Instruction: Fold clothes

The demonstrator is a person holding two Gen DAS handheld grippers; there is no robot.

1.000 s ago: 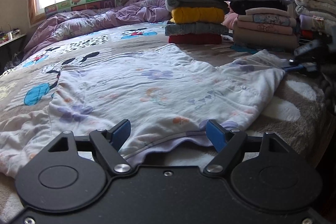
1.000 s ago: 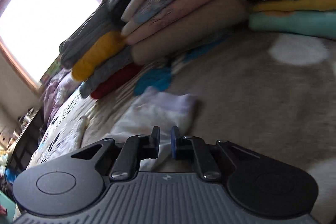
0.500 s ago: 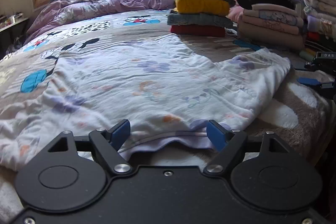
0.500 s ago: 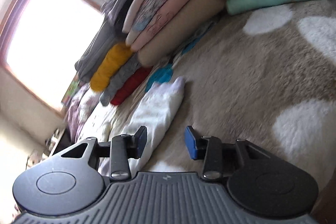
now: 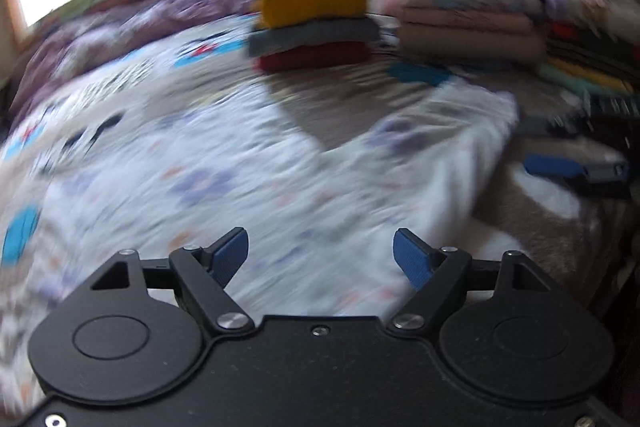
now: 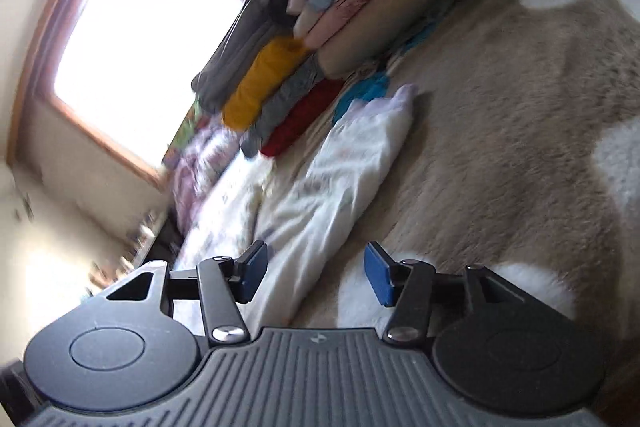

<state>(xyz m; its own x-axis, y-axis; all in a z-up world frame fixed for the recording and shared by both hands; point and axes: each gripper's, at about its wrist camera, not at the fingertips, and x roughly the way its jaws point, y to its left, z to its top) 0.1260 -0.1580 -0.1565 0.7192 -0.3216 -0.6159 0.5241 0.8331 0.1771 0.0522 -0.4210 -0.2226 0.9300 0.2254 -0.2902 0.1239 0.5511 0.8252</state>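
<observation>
White floral garment (image 5: pixel 248 179) lies spread on the bed (image 6: pixel 500 155) — flat, handy for folding. Left tongs (image 5: pixel 320 253) and right tongs (image 6: pixel 316 273) both gape wide, holding nothing.

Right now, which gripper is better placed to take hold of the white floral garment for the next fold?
Left, probably. The left gripper is open right over the white floral garment, cloth showing between its fingers. The right gripper is open too, but mostly over the brown blanket beside the garment's edge.
</observation>
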